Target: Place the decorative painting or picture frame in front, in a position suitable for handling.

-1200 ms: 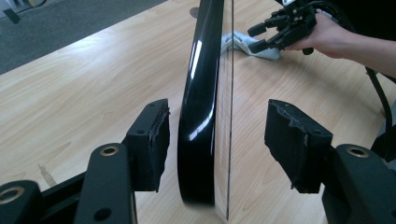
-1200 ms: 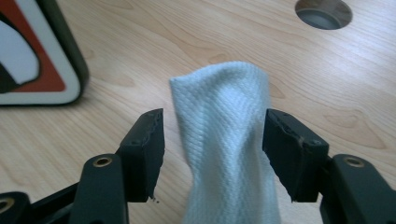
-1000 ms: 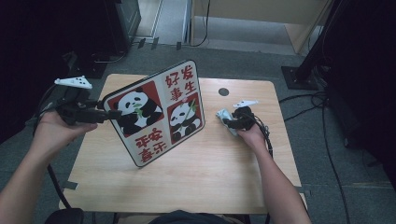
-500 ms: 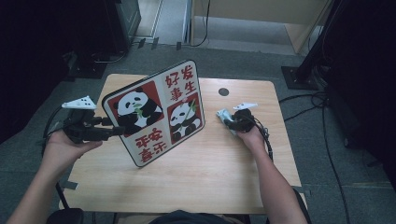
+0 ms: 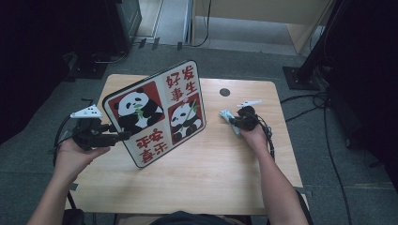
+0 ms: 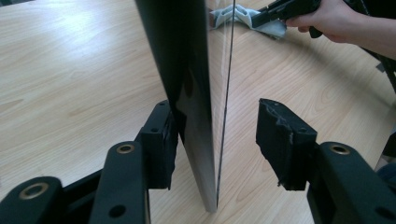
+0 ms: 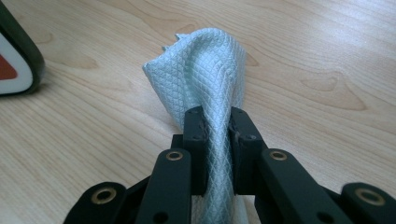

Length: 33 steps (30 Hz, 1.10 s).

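A framed picture board (image 5: 155, 112) with two pandas and red characters stands tilted on its lower edge on the wooden table (image 5: 211, 178). My left gripper (image 5: 123, 136) reaches its left edge. In the left gripper view the board (image 6: 187, 70) sits between the jaws, which have just been closing. One pad (image 6: 161, 140) touches its black back, and the other pad (image 6: 280, 140) stands apart from the glossy face. My right gripper (image 5: 232, 121) has just closed and is shut on a pale blue-green cloth (image 5: 226, 115), bunched between the pads (image 7: 205, 70).
A small black round cap (image 5: 225, 92) sits in the table top behind the cloth. A black stand base (image 5: 300, 77) and cables lie on the floor to the right. Dark equipment stands at the back left. The board's rounded corner (image 7: 14, 60) lies left of the cloth.
My left hand has sunk toward the table at the board's left edge, and the board's left side has come down with it. The right hand has stayed in place by the cloth.
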Each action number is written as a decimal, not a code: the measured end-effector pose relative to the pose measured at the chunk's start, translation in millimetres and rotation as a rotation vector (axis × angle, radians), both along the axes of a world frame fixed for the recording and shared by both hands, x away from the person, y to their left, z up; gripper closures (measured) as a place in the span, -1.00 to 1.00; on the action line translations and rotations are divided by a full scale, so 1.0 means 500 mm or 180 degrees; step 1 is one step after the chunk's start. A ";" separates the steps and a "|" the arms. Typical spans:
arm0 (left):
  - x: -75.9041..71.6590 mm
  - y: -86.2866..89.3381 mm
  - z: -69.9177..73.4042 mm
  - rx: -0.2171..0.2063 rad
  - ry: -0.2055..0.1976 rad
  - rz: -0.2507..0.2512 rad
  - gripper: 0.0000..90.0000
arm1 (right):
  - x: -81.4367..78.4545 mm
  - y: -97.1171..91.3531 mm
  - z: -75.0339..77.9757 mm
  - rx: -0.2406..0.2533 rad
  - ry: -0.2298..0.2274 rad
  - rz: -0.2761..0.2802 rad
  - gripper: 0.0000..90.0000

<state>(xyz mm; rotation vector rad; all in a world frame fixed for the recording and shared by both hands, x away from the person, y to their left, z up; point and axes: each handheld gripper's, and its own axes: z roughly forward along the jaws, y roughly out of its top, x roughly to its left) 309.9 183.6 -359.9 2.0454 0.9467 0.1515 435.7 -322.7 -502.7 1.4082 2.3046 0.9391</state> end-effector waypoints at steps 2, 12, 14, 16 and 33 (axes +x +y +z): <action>0.001 -0.001 -0.006 -0.0018 0.0004 0.0030 0.14 | 0.000 -0.001 0.005 0.0007 0.0012 0.0014 0.78; 0.014 -0.002 -0.033 -0.0097 0.0052 0.0000 0.36 | -0.007 0.019 0.044 0.0060 -0.0033 0.0181 0.78; 0.014 -0.003 -0.036 -0.0110 0.0059 -0.0007 0.41 | -0.008 0.023 0.050 0.0095 -0.0042 0.0212 0.78; 0.015 -0.007 -0.042 -0.0106 0.0063 -0.0038 0.44 | -0.012 0.030 0.066 0.0142 -0.0066 0.0254 0.78; 0.004 -0.001 -0.051 -0.0248 0.0048 -0.0108 0.74 | -0.032 0.073 0.140 0.0299 -0.0026 0.0398 0.78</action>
